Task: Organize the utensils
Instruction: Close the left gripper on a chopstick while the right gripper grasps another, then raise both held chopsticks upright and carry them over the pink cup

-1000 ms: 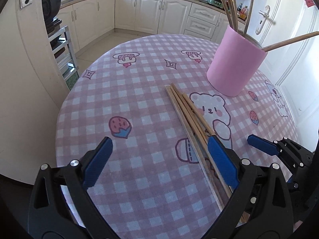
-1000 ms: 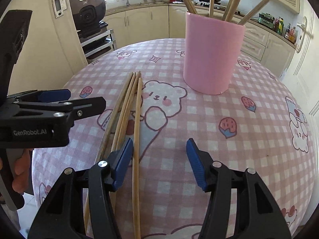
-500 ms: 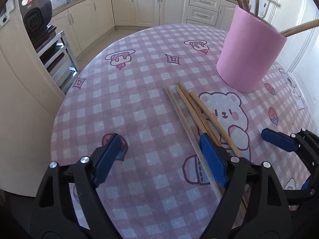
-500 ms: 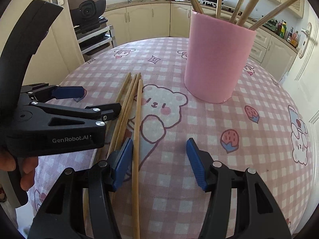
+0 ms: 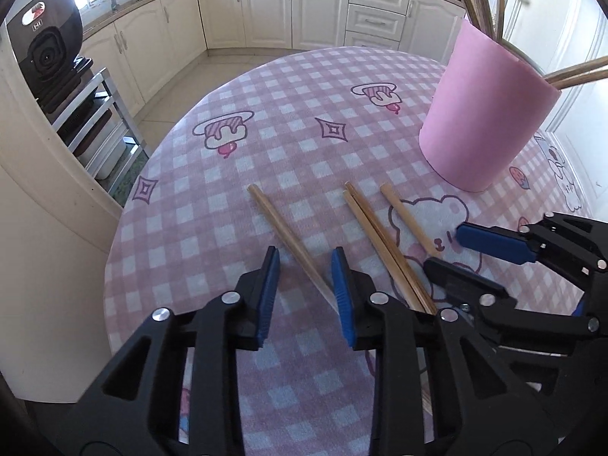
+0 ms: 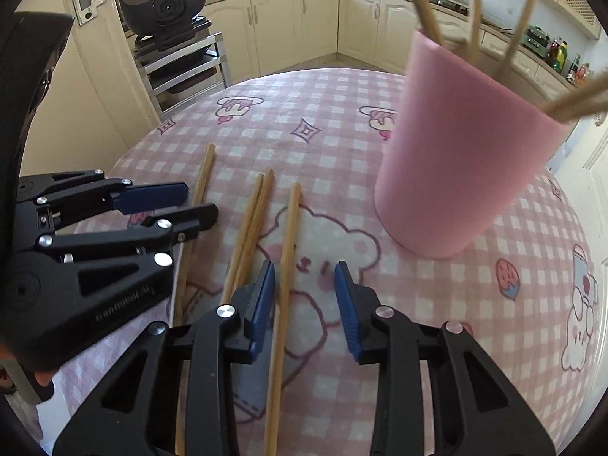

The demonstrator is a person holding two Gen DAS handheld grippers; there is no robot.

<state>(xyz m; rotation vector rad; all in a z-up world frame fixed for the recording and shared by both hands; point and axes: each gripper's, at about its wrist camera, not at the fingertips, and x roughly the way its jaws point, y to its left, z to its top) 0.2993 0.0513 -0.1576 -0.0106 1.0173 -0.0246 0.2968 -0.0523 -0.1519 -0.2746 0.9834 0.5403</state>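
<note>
**Chopsticks: both grippers closing for pickup**

Chopsticks lie loose on the table (image 5: pixel 212 205), four in all: one apart on the left (image 5: pixel 283 230), a touching pair (image 5: pixel 383 243) in the middle, and one on the right (image 6: pixel 287 266) nearest the pink cup (image 5: pixel 486 114). More sticks already stand in the cup.

Step in hand: the grasp. The left gripper (image 5: pixel 304 292) straddles the left stick; its jaws are closing, with the stick running between them towards the right pad, and contact cannot be confirmed. The right gripper (image 6: pixel 306 300) straddles the right stick; its jaws are closing too, the stick lies close to the left pad, and a clear gap remains on the other side. Neither stick looks gripped.

Next move, as judged: finish closing until the pads pinch, lift, tilt each stick upright, and drop it into the cup without knocking the leaning sticks.

Materials: sticks are slim, smooth, pale wood or bamboo, blunt at the far ends. Cup is a matte pink, open-topped cylinder. Table is round under a soft, fleecy pink-check cloth with cartoon prints, which may let thin sticks sink or roll. Pads are blue and ribbed.
</note>
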